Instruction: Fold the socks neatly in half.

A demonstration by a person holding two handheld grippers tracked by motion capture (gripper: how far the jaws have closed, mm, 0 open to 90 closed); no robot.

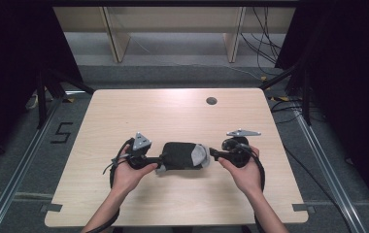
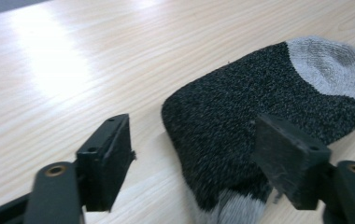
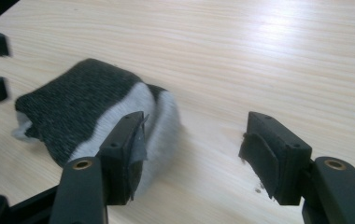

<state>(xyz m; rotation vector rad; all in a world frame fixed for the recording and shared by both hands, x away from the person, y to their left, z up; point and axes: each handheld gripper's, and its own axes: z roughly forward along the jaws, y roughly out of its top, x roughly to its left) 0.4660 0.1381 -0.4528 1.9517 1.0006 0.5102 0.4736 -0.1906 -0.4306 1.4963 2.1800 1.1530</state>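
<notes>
Nearest, carried in the person's hands and aimed at each other: left gripper (image 1: 159,162) and right gripper (image 1: 214,154). Stood open on both, pads pressing on nothing.

Between them, flat on the light wooden surface (image 1: 173,111): a dark charcoal knitted sock with pale grey patches (image 1: 182,155), folded short. Ran lengthwise from one gripper to the other. Pointed a grey end into the left gripper's spread jaws, dark knit just inside one pad. Turned a grey fold toward the right gripper, beside one jaw rather than between the two.

Probably laid so to offer each gripper an end.
</notes>
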